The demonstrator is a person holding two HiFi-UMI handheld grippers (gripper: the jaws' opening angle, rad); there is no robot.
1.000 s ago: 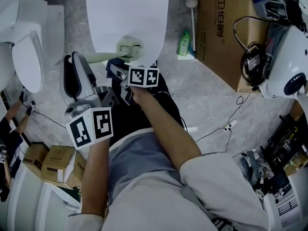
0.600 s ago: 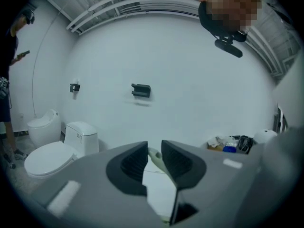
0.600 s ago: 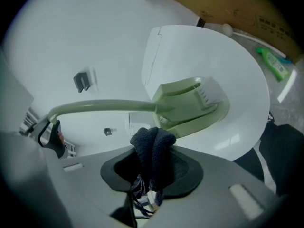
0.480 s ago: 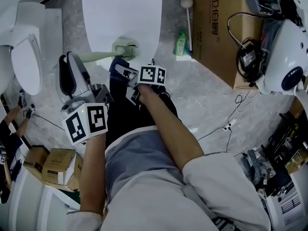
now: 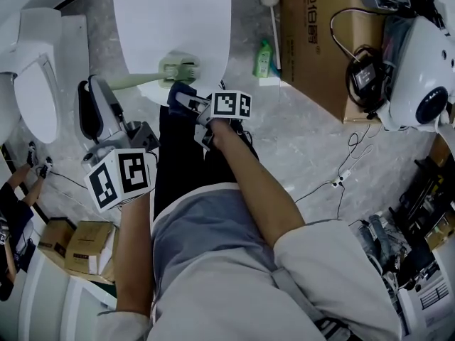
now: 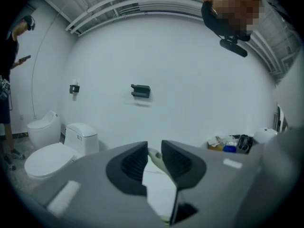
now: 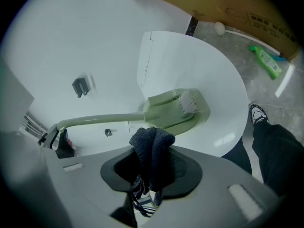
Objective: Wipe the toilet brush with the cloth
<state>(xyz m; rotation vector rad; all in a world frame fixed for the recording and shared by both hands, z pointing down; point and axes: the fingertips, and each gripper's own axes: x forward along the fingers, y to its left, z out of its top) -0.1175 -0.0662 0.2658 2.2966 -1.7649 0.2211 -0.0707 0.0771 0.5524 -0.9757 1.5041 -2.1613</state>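
Head view: right hand-held gripper [image 5: 188,104], clamped on dark cloth [image 7: 151,151], has been shifted slightly, cloth kept just below toilet brush [image 7: 175,109] head. Handle [image 7: 95,120] is pinched by left hand-held gripper [image 6: 154,152]. Wiping judged barely started.

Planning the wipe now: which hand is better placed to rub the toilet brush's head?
Right. The right tongs grip the cloth just short of the brush head; the left tongs only hold the handle.
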